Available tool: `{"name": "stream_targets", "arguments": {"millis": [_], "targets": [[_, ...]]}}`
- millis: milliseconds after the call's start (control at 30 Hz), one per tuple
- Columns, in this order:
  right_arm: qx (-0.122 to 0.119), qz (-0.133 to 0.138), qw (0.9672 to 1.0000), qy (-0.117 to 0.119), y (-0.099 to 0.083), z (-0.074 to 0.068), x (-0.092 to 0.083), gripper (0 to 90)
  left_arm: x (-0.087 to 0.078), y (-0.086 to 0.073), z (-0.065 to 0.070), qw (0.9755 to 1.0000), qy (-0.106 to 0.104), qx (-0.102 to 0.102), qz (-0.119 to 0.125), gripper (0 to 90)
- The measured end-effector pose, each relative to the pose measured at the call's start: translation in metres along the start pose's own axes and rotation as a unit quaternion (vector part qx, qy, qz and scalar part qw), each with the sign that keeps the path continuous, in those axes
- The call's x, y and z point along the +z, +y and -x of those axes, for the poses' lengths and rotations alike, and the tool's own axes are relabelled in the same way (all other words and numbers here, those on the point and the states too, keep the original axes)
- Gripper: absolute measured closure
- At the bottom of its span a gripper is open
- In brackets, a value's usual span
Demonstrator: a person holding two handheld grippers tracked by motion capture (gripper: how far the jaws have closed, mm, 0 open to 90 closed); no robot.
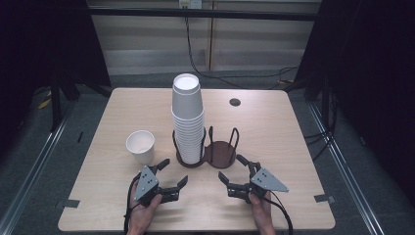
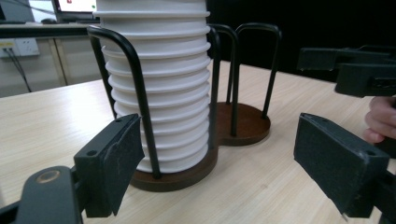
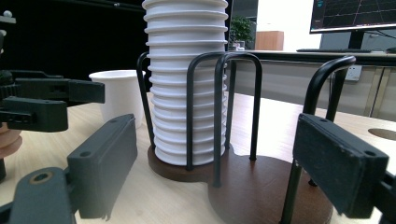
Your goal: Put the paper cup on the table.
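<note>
Your left gripper [image 1: 172, 175] sits low over the near part of the table [image 1: 274, 122], jaws spread with nothing between them; its own view shows both black pads standing apart and bare, aimed at the stack. Your right gripper [image 1: 239, 172] is beside it, to the right, jaws likewise apart and empty, pointing toward the holder. The two grippers are near each other but not touching, and each is held from below by one of your hands.

You have the light wooden table under everything, with a small dark round hole [image 1: 235, 102] near its far edge.

On it, in the middle, stands the stack [image 1: 187, 117] of white paper cups, nested one in another, upright and tall. It fills the left bay of the holder [image 1: 220, 152], a dark brown two-bay base with black wire hoops rising around each bay. The right bay is bare, and that is the one nearest your right gripper. In the left gripper view the stack stands straight ahead, just beyond the left pad.

You also have a single cup [image 1: 140, 145], white, upright and open at the top, standing on the table left of the holder and just beyond your left gripper, apart from both.
</note>
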State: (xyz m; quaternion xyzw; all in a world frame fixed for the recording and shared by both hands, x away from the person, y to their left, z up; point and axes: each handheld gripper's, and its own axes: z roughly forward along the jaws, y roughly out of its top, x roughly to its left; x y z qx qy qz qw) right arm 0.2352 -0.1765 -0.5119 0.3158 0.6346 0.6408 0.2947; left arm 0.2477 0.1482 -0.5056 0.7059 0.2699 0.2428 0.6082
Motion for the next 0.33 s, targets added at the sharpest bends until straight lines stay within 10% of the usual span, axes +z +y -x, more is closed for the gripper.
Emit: {"name": "stream_targets", "arguments": {"millis": [333], "targets": [[-0.004,-0.013,0.9998,-0.011,0.001,-0.0002,-0.0001,15.8,-0.0087,-0.0058,0.002,0.9979,0.017,-0.014,0.061,13.9]]}}
